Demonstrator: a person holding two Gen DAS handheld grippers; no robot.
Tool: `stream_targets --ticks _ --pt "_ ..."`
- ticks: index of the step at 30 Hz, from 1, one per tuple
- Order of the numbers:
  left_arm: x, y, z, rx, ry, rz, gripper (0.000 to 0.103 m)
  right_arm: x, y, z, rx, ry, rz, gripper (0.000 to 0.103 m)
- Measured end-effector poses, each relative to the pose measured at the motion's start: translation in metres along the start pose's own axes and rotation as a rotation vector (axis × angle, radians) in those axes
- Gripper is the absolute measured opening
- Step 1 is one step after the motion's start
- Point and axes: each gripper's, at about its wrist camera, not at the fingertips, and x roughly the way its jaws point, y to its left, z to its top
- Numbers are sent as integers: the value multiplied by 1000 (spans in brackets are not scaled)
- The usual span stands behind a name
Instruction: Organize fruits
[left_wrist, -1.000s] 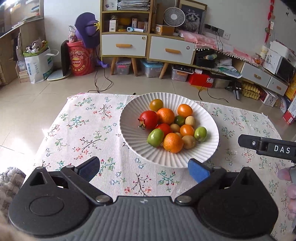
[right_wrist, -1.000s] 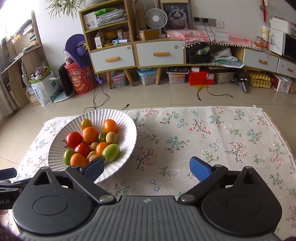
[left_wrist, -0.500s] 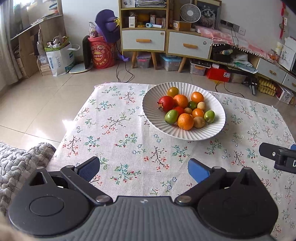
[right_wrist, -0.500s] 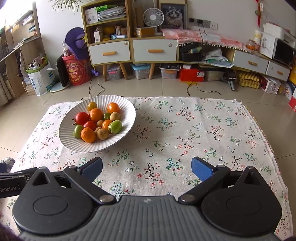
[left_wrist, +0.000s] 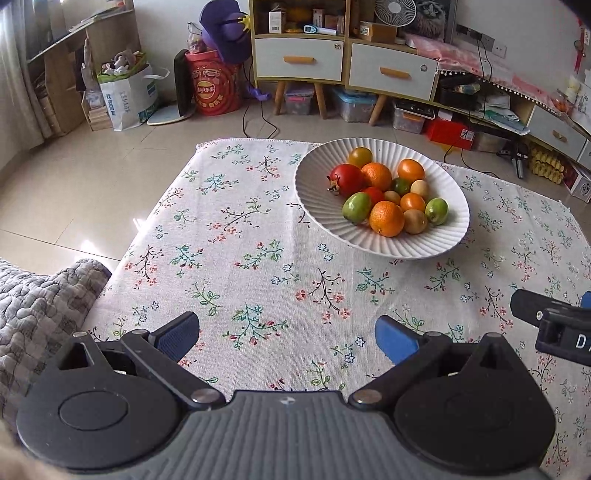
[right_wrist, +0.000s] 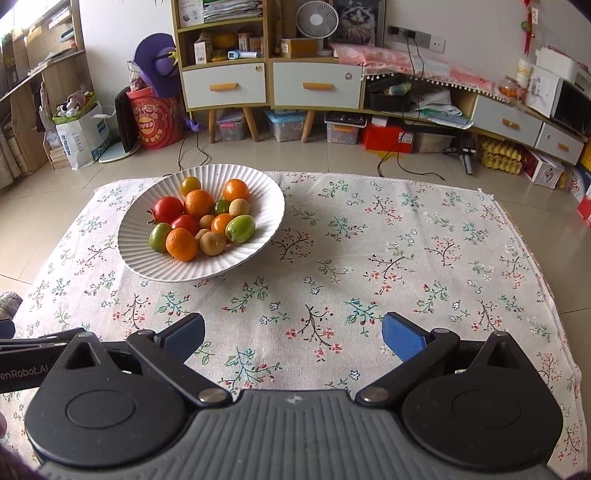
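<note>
A white ribbed bowl (left_wrist: 447, 243) sits on the floral cloth and holds several fruits: oranges (left_wrist: 386, 218), a red pomegranate (left_wrist: 346, 178), green fruits (left_wrist: 356, 206) and small brown ones. In the right wrist view the bowl (right_wrist: 147, 258) is at the far left, with the same fruits (right_wrist: 181, 243). My left gripper (left_wrist: 287, 338) is open and empty, well short of the bowl. My right gripper (right_wrist: 293, 338) is open and empty, near the cloth's front edge, to the right of the bowl.
The floral cloth (left_wrist: 229, 236) covers the floor area; tiled floor lies beyond it. A grey quilted cushion (left_wrist: 33, 295) is at the near left. Cabinets (right_wrist: 273, 85), storage boxes and a red drum (right_wrist: 155, 122) stand at the back.
Both grippers have drawn back and risen from the bowl, which now looks smaller and farther off. The fruits in the bowl have not moved. Both grippers stay open.
</note>
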Motion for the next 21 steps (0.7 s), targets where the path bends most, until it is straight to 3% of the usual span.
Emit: stream_targets --ticks 21 --pt "-8 0 1 -10 -26 7 103 -4 7 2 -21 14 10 102"
